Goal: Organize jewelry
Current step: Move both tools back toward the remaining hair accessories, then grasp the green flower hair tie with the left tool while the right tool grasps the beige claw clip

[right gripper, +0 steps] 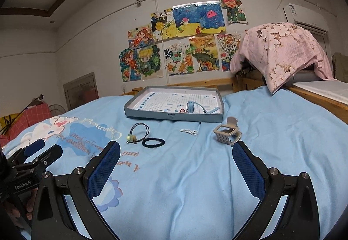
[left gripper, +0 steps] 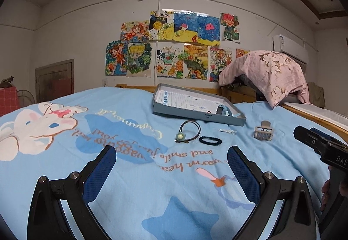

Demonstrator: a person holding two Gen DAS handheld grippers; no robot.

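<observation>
On the blue bedsheet lie a hair tie with a pale green bead [left gripper: 187,131] [right gripper: 137,133], a plain black hair tie [left gripper: 210,140] [right gripper: 153,143], a small clear hair clip [left gripper: 228,131] [right gripper: 188,131] and a beige claw clip [left gripper: 263,131] [right gripper: 227,131]. Behind them is a shallow grey box [left gripper: 174,109] [right gripper: 152,112] holding a blue watch [left gripper: 226,110] [right gripper: 191,107]. My left gripper [left gripper: 171,164] is open and empty, short of the hair ties. My right gripper [right gripper: 176,159] is open and empty, its right finger just in front of the claw clip.
A pink floral cloth [left gripper: 269,70] [right gripper: 282,50] is draped over something at the back right, beside a wooden bed frame [right gripper: 315,96]. Drawings cover the far wall [left gripper: 174,44]. A red checked item [right gripper: 32,116] stands at the left.
</observation>
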